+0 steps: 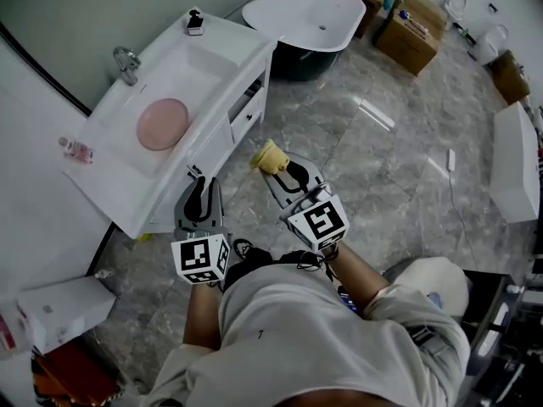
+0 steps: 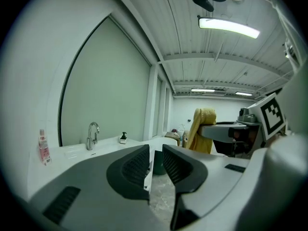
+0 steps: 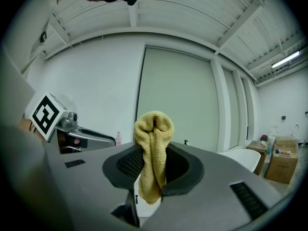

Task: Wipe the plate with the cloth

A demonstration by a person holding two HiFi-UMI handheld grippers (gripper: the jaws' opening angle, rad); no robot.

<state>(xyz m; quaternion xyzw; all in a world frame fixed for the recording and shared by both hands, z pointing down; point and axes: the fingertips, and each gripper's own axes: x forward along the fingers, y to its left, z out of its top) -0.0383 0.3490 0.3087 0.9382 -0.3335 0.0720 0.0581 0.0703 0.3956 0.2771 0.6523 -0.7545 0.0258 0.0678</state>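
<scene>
One plate (image 1: 162, 124) in sink (image 1: 212, 64), right claw (image 3: 153, 167) clenching cloth (image 3: 154, 129), left claw (image 2: 155, 163) barely parted, empty

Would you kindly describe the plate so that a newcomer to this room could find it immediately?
Find the long white vanity, then its sunken basin in front of the chrome tap. The plate lies flat in that basin: a round, pink disc, whereas the soap dispenser and small bottle stand upright on the vanity.
</scene>
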